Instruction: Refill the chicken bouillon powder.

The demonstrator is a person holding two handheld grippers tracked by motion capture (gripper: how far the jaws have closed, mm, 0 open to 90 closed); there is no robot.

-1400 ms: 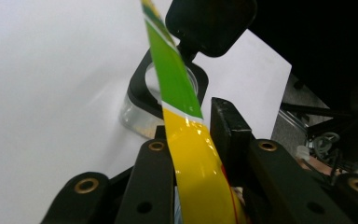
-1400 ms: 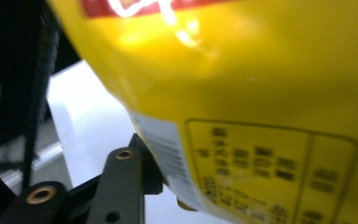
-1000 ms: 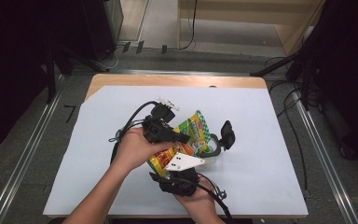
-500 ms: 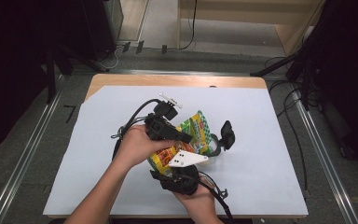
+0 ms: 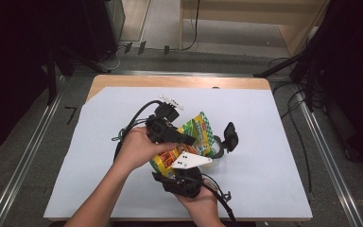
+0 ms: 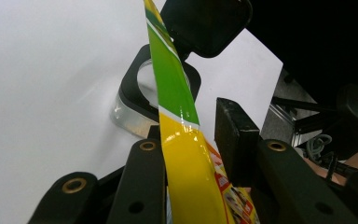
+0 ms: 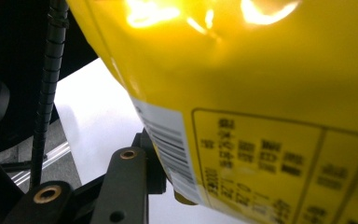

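Left gripper (image 6: 191, 140) has just been opening, bag (image 5: 189, 142) loose between its jaws. Right gripper (image 5: 182, 182) clamps the bag. Risk: the bag sags, toppling the jar (image 5: 217, 146) mid-table.

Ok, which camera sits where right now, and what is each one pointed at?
High view: above the person's side, looking forward and down on the table; both forearms, left hand-held gripper and right hand-held gripper meet at the snack bag.
Left gripper view: rides the left hand-held gripper, looking along its jaws, the bag's edge between them, container beyond.
Right gripper view: rides the right hand-held gripper, close against the bag's yellow back; one jaw shows.
All three share the bag.
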